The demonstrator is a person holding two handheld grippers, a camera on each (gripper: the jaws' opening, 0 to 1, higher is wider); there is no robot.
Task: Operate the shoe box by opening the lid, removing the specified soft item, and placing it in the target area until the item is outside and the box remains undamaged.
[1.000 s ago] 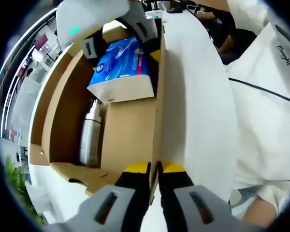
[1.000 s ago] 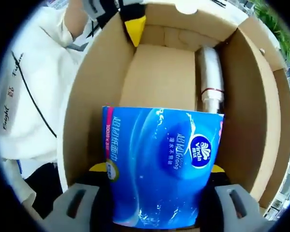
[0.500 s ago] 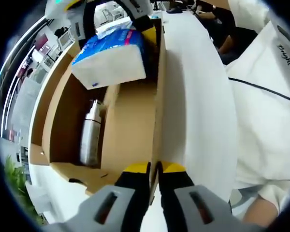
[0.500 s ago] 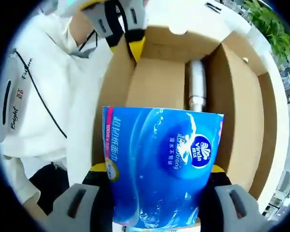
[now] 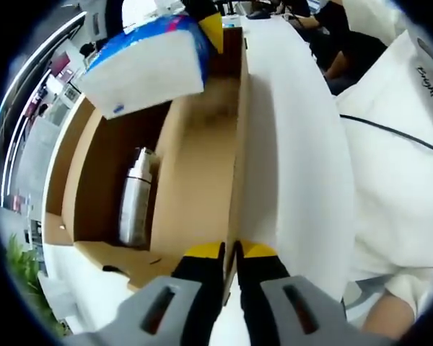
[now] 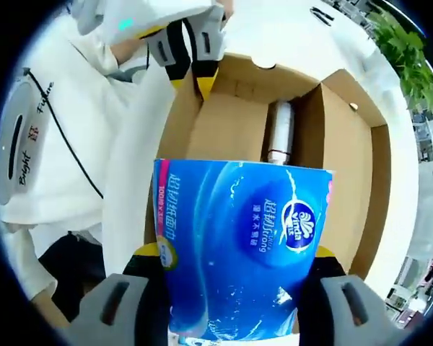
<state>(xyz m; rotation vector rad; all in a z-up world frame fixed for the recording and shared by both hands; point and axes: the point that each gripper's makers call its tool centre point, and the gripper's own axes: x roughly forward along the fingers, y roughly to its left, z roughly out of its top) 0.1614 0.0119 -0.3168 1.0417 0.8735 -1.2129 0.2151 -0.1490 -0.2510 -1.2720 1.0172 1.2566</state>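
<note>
In the left gripper view, the left gripper point(image 5: 229, 254) has its two yellow-tipped jaws pressed nearly together on the thin edge of the shoe box's white lid point(image 5: 296, 158), which stands open beside the brown shoe box point(image 5: 94, 158); this grip appears meant to keep the lid back and steady the box while the other tool works. Inside, a silver bottle point(image 5: 136, 198) lies along one wall on the cardboard floor. At the top of this view the blue and white tissue pack point(image 5: 146, 68) hangs above the far end of the box, a yellow jaw tip of the other gripper touching it. In the right gripper view, the right gripper point(image 6: 238, 263) is closed on the tissue pack point(image 6: 242, 245), one jaw against each side, holding it clear of the box opening so it can be carried off to the target area. The pack blocks the near part of the box, and both fingertips are mostly hidden behind its wrapper. Beyond it, the left gripper point(image 6: 202, 76) pinches the lid edge. Where the target area lies cannot be made out.
</note>
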